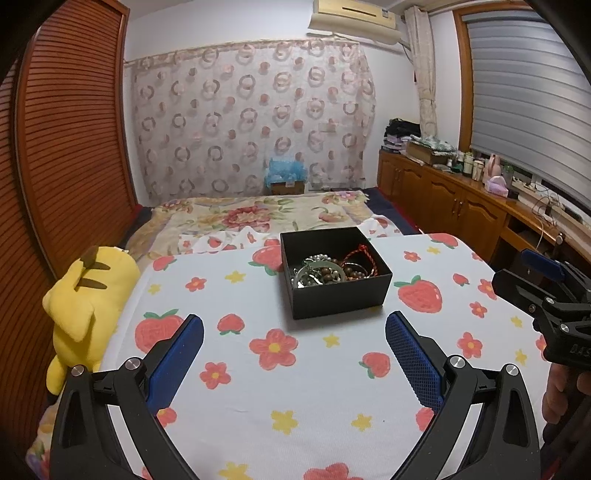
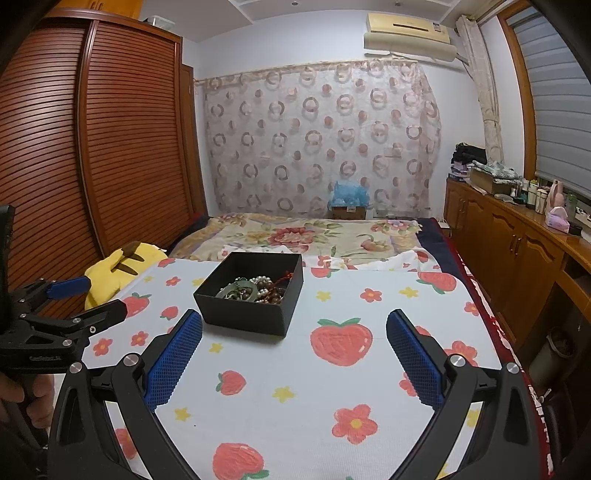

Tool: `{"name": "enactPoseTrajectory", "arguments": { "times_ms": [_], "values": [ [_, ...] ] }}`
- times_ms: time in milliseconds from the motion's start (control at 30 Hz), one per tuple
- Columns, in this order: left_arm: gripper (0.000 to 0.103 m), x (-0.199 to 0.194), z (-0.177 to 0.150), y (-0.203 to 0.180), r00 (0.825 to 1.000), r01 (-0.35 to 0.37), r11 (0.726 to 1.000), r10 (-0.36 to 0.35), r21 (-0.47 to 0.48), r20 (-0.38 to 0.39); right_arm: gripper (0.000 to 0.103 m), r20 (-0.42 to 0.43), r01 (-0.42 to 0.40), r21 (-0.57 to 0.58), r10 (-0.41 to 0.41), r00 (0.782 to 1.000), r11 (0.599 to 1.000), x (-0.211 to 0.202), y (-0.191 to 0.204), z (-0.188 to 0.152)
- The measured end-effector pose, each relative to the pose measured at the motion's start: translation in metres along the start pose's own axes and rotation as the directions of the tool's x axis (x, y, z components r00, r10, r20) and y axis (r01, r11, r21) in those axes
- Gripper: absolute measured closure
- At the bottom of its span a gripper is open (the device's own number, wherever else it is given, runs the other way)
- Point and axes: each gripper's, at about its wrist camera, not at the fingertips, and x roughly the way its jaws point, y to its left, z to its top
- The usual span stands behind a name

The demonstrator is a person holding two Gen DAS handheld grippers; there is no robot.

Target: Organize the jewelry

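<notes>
Two grippers, both empty: the left gripper [image 1: 294, 334] and the right gripper [image 2: 294, 332] hang over the near part of the cloth with their blue-padded fingers spread wide apart, nothing between them, each short of the box. One black box [image 1: 334, 275], open-topped and lidless, standing square on the cloth toward its far edge; from the right wrist view it lies ahead and to the left. Contents, all heaped together in the box: a pearl strand [image 2: 266, 281], brown wooden beads [image 1: 338, 275], a pale green bangle [image 2: 240, 290], a red cord bracelet [image 1: 364, 258], and silvery pieces not clearly told apart. No jewelry shows on the cloth outside the box. Stage of work: the scene fits either pieces gathered into the box as the tidy end state, or a tangled heap awaiting sorting out onto the cloth; the views do not settle which. Any reach into the box would, by judgement, call for a descent from above between its walls and a narrow pinch on a single strand, since the pieces overlap and one may drag another. Surface: a white cloth [image 1: 314, 387] printed with strawberries and red and yellow flowers, laid flat over a bed. Adjoining: a yellow plush toy [image 1: 83, 295] at the left edge, a floral bedspread [image 1: 258, 214] beyond. Room: louvred wooden wardrobe [image 2: 110, 147] at left, ring-patterned curtain [image 1: 251, 122] on the far wall, air conditioner [image 1: 354, 18] above, wooden cabinets [image 2: 509, 251] under a blinded window at right, their top crowded with bottles and folded cloth.
</notes>
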Motion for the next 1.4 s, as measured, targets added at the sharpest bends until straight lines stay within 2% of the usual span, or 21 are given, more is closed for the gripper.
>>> {"name": "enactPoseTrajectory", "arguments": {
  "times_ms": [1400],
  "values": [
    [0.008, -0.010, 0.010, -0.010, 1.000, 0.007, 1.000, -0.006, -0.003, 0.024, 0.002, 0.002, 0.002, 0.002, -0.002, 1.000, 1.000, 0.000, -0.001, -0.001]
  ]
}}
